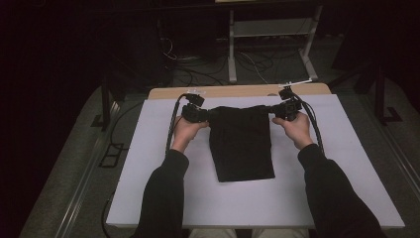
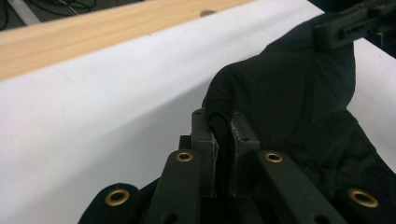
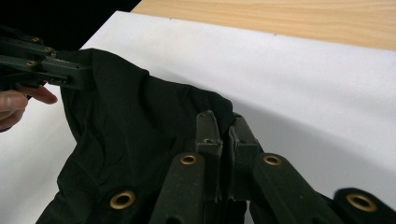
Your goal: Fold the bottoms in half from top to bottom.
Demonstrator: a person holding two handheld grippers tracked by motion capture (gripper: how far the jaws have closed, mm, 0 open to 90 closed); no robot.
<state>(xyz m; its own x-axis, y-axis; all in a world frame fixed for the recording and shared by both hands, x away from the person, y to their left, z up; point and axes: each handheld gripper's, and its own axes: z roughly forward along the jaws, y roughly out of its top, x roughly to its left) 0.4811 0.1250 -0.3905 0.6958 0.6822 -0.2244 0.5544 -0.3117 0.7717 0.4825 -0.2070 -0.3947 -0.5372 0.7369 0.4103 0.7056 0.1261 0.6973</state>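
While both grippers pinch its far corners, a black cloth (image 1: 241,144) lies folded on the white tabletop (image 1: 148,163).
Left gripper (image 2: 219,128) and right gripper (image 3: 223,130) fingers are clamped on fabric.

Table (image 1: 163,96): pale wooden top, its far edge bare. White sheet (image 1: 247,198): covers most of the top. White metal frame (image 1: 270,37): on the floor beyond. Loose cables (image 1: 198,74): beside that frame.

black sleeves (image 1: 163,193), black claws, brass rivets
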